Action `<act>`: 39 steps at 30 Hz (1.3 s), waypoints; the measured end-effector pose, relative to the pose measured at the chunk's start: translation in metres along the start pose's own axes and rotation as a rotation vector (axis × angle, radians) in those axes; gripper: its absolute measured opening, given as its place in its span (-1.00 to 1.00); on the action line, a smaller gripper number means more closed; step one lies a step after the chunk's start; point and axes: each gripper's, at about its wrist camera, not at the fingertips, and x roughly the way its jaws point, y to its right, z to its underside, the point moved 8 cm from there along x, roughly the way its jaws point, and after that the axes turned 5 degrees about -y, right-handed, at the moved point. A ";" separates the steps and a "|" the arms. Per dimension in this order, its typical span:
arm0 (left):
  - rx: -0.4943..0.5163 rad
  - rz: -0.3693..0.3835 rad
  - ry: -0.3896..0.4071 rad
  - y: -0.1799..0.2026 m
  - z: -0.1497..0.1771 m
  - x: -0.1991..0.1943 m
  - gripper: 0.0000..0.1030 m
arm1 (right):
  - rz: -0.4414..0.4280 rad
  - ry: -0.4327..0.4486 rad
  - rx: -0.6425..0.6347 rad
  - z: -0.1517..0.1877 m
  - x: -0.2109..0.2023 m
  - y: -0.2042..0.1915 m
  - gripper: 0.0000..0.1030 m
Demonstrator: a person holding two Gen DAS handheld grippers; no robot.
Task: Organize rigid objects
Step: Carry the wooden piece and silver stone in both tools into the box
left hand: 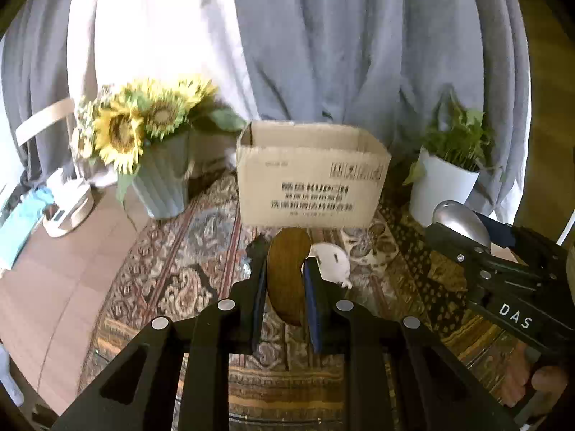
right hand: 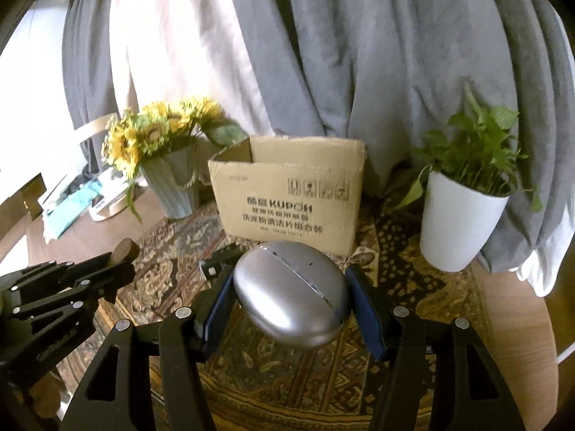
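Note:
My left gripper (left hand: 285, 269) is shut on a brown wooden curved piece (left hand: 287, 273) and holds it above the patterned cloth, in front of an open cardboard box (left hand: 309, 176). My right gripper (right hand: 293, 283) is shut on a silver egg-shaped case (right hand: 293, 287), also raised in front of the box (right hand: 287, 197). The silver case shows at the right of the left wrist view (left hand: 461, 224). The left gripper with the wooden piece (right hand: 124, 249) shows at the left of the right wrist view. A white object (left hand: 332, 262) lies on the cloth behind the wooden piece.
A vase of sunflowers (left hand: 158, 168) stands left of the box. A white pot with a green plant (left hand: 444, 186) stands to its right. A small black object (right hand: 215, 264) lies on the patterned tablecloth (right hand: 287, 388). Grey curtains hang behind.

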 end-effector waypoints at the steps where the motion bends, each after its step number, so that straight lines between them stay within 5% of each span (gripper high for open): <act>1: 0.003 0.003 0.008 0.001 -0.003 -0.002 -0.59 | 0.003 0.011 0.007 -0.004 -0.003 0.001 0.21; 16: 0.069 0.051 0.118 0.000 -0.061 -0.012 -0.59 | 0.055 0.139 0.017 -0.056 -0.030 -0.005 0.21; 39: 0.116 0.086 0.200 0.000 -0.157 0.018 -0.59 | 0.016 0.179 0.026 -0.141 0.011 0.004 0.21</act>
